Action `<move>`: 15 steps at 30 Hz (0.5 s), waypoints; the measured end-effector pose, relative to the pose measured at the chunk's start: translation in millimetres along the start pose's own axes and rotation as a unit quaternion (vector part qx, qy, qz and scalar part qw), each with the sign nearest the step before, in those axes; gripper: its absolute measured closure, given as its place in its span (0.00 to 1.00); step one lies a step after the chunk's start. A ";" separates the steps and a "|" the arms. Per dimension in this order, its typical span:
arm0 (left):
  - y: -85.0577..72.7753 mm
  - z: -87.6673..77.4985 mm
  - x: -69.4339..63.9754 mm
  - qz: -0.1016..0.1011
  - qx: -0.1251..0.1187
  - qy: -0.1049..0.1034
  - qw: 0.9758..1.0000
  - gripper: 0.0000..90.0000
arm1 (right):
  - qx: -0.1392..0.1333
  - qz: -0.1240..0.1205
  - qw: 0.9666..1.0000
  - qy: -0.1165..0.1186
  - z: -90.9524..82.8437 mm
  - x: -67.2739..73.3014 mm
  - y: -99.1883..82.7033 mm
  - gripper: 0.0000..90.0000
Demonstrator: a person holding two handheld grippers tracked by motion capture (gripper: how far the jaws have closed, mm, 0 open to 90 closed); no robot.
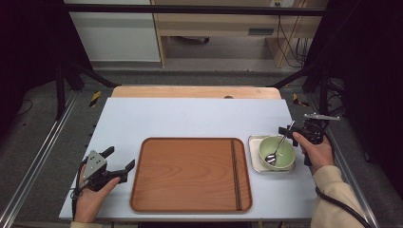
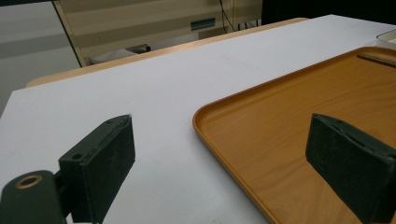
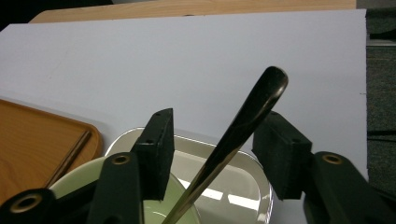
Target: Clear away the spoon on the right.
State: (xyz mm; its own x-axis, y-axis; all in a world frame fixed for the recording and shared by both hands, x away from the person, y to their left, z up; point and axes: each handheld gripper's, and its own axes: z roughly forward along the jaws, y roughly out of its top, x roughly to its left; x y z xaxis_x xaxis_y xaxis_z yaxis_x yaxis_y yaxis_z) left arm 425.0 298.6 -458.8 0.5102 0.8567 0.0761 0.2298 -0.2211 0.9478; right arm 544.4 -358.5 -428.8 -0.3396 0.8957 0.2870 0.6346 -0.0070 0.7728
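— Two jaws of the right gripper (image 3: 212, 149) flank the spoon (image 3: 238, 130) handle, apart from it, gripping nothing.
— Where does the spoon sit?
— Leaning in the green bowl (image 1: 277, 153), which rests on a small metal tray (image 1: 253, 142) beside the wooden tray (image 1: 190, 173).
— The left gripper (image 1: 119, 161)?
— Spread wide and empty at the wooden tray's left rim.
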 end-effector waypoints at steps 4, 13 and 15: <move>0.3 -1.0 -0.5 0.001 0.000 0.000 1.000 0.09 | -0.007 0.000 1.000 0.014 -5.0 -2.9 -1.6 0.68; 0.8 -0.2 -1.9 0.005 0.002 -0.003 1.000 0.10 | -0.027 -0.007 0.999 0.029 -13.2 0.4 0.5 0.89; 0.8 -0.2 -2.1 0.006 0.001 -0.004 1.000 0.10 | -0.033 -0.013 0.999 0.036 -16.0 3.9 2.5 0.91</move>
State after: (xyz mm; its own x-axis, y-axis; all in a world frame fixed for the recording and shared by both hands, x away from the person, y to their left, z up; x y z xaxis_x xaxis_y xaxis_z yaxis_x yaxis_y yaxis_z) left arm 423.9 296.7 -458.1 0.5195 0.8502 0.0848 0.2257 -0.2323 0.9461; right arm 533.6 -362.2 -416.7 -0.4060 0.8619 0.3038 0.5783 -0.0151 0.8157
